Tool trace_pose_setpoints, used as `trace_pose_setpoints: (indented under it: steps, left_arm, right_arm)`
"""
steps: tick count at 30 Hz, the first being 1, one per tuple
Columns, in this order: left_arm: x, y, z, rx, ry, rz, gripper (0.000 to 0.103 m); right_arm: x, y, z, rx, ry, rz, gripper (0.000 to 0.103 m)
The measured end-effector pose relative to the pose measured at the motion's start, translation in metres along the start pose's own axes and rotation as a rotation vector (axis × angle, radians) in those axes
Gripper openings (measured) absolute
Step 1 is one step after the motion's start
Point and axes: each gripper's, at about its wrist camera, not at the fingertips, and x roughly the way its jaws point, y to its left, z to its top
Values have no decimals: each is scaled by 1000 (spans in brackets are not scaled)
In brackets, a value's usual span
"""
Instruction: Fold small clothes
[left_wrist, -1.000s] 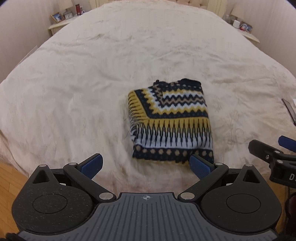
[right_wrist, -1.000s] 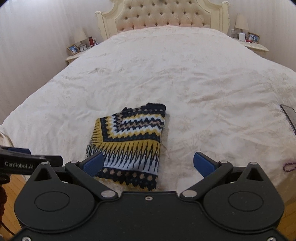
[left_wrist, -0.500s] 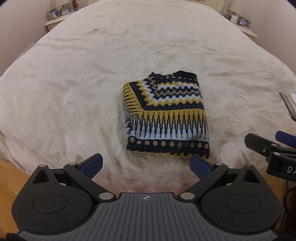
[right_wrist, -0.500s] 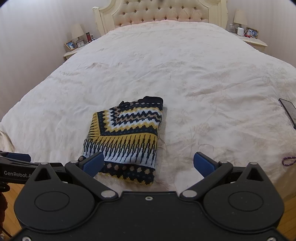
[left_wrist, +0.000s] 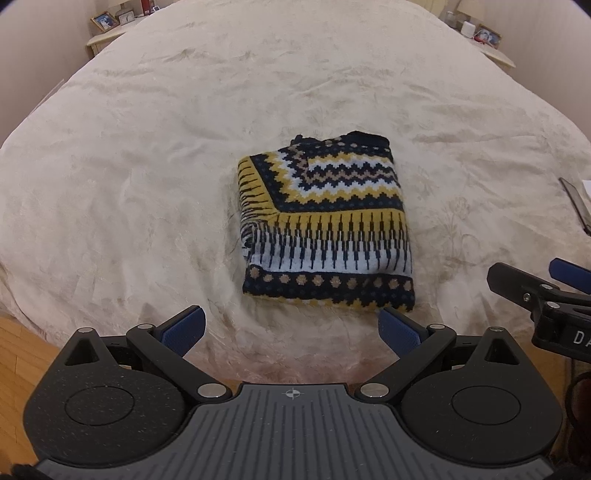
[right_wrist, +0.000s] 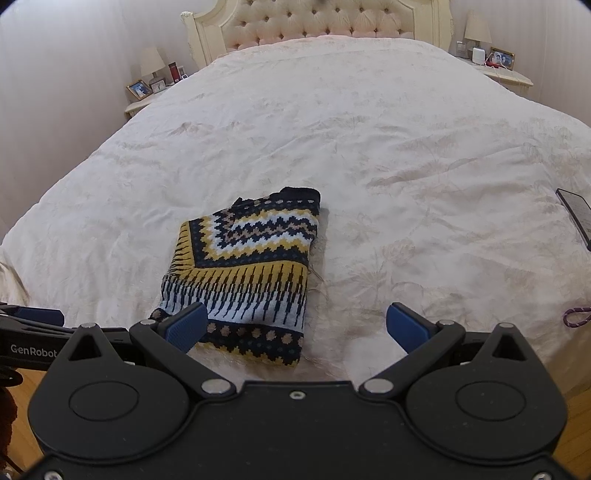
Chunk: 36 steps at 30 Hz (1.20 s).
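A folded patterned sweater (left_wrist: 325, 229) is seen lying flat near the foot of the bed (left_wrist: 147, 147). L gripper (left_wrist: 291, 328) & R gripper (right_wrist: 297, 326) are held just short of it, jaws spread, nothing gripped.

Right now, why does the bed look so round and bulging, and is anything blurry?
Left wrist view: fisheye lens bows the bed edges; folded sweater sharp, warm even light. Right wrist view: same bulge, headboard curved, sweater clear, corners darkened.
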Motion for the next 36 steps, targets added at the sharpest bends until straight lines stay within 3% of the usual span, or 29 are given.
trace_pose_setpoints:
  steps: [36]
  left_arm:
    - [18, 12, 17, -5, 49, 12, 102]
  right_arm:
    - [27, 1, 15, -2, 50, 41, 103]
